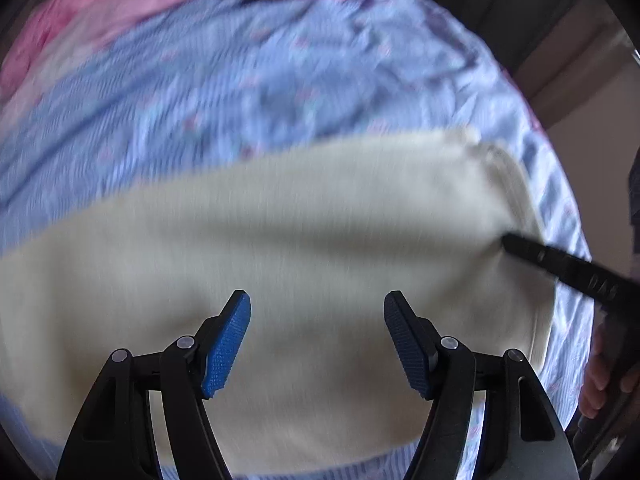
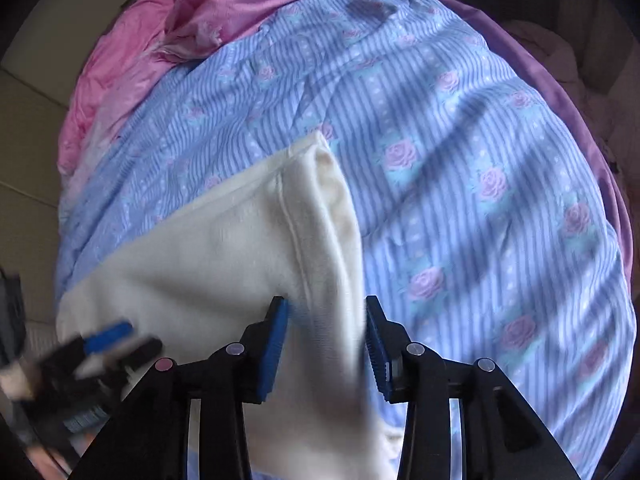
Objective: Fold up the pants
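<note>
Blue-striped bedding with pink roses (image 2: pixel 460 184) covers the bed, and a pink quilt (image 2: pixel 168 40) bunches up at eleven o'clock in the right wrist view. On that bedding lie the cream pants (image 1: pixel 300 232), spread as a broad band across the middle of the left wrist view, blurred by motion. The left gripper (image 1: pixel 317 344) hangs over them, pointing steeply down, jaws wide, blue pads clear of the cloth with nothing between them that they press on. At three o'clock in that view a black finger of the right gripper (image 1: pixel 560 264) reaches in at the end of the pants, with a hand (image 1: pixel 604 380) behind it at the rim. From the right wrist, the right gripper (image 2: pixel 327 344) is about half open; a seamed, raised fold of the pants (image 2: pixel 240 264) runs between the pads, and whether they pinch it I cannot tell. The left gripper (image 2: pixel 104 344) shows as a smear at eight o'clock.
</note>
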Demonstrator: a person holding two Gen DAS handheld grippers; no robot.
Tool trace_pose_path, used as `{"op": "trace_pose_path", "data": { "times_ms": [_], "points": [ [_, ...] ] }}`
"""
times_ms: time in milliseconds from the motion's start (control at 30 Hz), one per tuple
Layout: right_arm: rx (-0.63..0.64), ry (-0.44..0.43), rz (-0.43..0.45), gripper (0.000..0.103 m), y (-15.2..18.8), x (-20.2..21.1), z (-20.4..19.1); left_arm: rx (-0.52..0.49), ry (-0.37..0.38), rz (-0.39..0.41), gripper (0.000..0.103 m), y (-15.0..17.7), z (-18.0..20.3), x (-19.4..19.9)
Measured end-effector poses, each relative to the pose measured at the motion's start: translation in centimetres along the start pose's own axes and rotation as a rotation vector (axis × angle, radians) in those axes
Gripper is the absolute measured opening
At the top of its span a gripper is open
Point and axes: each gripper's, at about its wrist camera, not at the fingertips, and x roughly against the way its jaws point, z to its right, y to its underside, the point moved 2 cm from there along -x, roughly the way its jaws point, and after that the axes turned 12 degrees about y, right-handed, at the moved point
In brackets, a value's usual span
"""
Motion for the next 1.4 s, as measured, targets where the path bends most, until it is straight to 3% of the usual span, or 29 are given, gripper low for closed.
{"op": "trace_pose_path", "data": {
  "times_ms": [167,300,400,467,533,567,600,633,867,967,1033,1067,1167,1267,1333,1400],
  "points": [
    [-0.02,-0.03,0.084,0.04,-0.7,1.1,1.3,-0.297,0.15,-0.019,0.069,-5.1,3.3,-0.3],
    [-0.002,-0.066,0.141,0.04,-2.4,1.9,1.0,-0.49,0.111,-0.09,0.072,-7.7,4.2,-2.6],
    [0.02,-0.102,0.141,0.04,-4.1,1.4,0.1,-0.553,0.06,-0.157,0.071,-8.3,4.0,-4.8],
    [0.05,-0.092,0.133,0.04,-4.9,0.8,-0.6,-0.564,0.04,-0.193,0.058,-8.2,3.7,-6.1],
    [0.091,-0.049,0.11,0.04,-5.3,-0.2,-1.4,-0.546,0.044,-0.197,0.016,-8.0,3.6,-6.6],
    [0.108,-0.038,0.109,0.035,-5.4,-0.5,-1.7,-0.53,0.066,-0.191,0.011,-7.9,3.6,-6.5],
    [0.127,-0.025,0.111,0.015,-5.4,-0.6,-1.9,-0.525,0.073,-0.176,0.009,-7.8,3.6,-6.2],
    [0.138,-0.017,0.118,0.01,-5.4,-0.5,-2.1,-0.53,0.069,-0.158,0.007,-7.7,3.7,-5.8],
    [0.122,-0.036,0.209,0.008,-7.0,1.0,-2.5,-0.484,0.091,-0.061,0.005,-8.7,2.6,-2.7],
    [0.132,0.009,0.189,0.01,-7.3,-0.1,-2.8,-0.471,0.065,-0.083,0.005,-9.2,2.3,-3.5],
    [0.133,0.026,0.145,0.023,-6.5,-0.6,-2.6,-0.48,0.035,-0.104,0.005,-9.1,2.6,-4.7],
    [0.133,0.014,0.14,0.036,-5.9,-0.5,-2.3,-0.486,0.019,-0.102,0.005,-8.9,2.8,-5.1],
    [0.136,-0.029,0.148,0.04,-3.7,0.3,-0.9,-0.469,0.005,-0.088,0.006,-8.6,2.9,-5.6],
    [0.082,-0.086,0.12,0.04,-1.7,0.6,1.1,-0.425,-0.012,-0.061,0.013,-8.8,2.8,-4.8],
    [0.033,-0.174,0.069,0.04,-0.4,0.2,2.2,-0.43,-0.075,-0.003,0.036,-8.6,3.3,-3.4],
    [0.011,-0.213,0.039,0.04,0.6,-0.4,2.7,-0.455,-0.065,0.038,0.042,-7.4,4.2,-2.0]
  ]
}}
